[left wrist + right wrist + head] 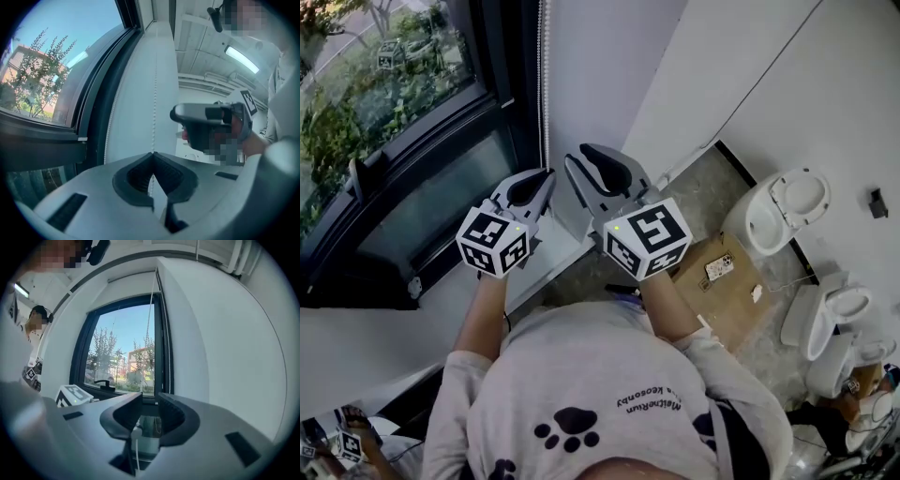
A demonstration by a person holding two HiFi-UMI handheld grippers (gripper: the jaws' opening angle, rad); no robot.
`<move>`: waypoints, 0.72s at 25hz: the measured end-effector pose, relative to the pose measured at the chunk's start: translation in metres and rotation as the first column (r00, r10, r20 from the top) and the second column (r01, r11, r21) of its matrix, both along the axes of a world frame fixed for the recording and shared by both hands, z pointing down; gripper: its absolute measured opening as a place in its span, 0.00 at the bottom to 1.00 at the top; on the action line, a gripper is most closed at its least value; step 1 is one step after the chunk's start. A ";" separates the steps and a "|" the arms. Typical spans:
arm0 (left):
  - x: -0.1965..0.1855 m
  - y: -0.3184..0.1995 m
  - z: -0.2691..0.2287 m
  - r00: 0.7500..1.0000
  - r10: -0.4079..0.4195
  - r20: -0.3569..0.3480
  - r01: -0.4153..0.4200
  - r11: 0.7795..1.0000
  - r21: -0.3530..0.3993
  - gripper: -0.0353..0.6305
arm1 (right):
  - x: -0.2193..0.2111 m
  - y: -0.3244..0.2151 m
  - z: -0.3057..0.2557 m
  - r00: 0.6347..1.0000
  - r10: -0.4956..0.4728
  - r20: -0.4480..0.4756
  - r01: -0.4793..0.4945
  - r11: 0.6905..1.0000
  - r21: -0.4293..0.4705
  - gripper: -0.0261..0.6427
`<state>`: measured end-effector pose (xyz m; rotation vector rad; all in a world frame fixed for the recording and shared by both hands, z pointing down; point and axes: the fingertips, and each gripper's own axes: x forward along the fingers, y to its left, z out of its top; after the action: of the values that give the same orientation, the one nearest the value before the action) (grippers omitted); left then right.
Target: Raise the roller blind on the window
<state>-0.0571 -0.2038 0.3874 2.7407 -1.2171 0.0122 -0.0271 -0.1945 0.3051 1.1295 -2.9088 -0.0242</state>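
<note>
Left gripper (pixel 152 155): jaws are sitting closed, pinching the bead chain (pixel 155 93) of the blind, which is running straight up from the jaw tips along the white wall (pixel 140 103) beside the window (pixel 56 70).

Right gripper (pixel 150 403): jaws are standing apart and pressing on nothing. A thin white cord (pixel 136 451) is hanging in the gap, low between them, and the chain is showing farther off against the right edge of the window. In the head view this gripper (pixel 581 159) is pointing at the wall, just right of the left gripper (pixel 542 183).

Roller blind (pixel 126 276): it is appearing only as a pale bar along the top edge of the window, with the glass below uncovered down to the sill and trees showing outside.

Surroundings: white toilets (pixel 773 211) and a sheet of cardboard (pixel 722 281) are lying on the floor (pixel 703 187) at the right of the head view.
</note>
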 end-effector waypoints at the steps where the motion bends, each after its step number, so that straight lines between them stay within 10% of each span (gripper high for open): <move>1: 0.000 0.000 0.000 1.000 -0.002 0.000 0.002 1.000 -0.001 0.06 | -0.004 -0.001 -0.010 1.000 -0.009 0.005 0.009 1.000 0.014 0.19; 18: 0.003 0.002 0.001 1.000 -0.022 -0.010 0.022 1.000 0.013 0.06 | -0.042 -0.017 -0.061 0.999 -0.038 -0.004 0.038 0.998 0.048 0.07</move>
<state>-0.0545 -0.2021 0.3882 2.7350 -1.2495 -0.0114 -0.0696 -0.2116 0.2443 1.0793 -2.9417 -0.0972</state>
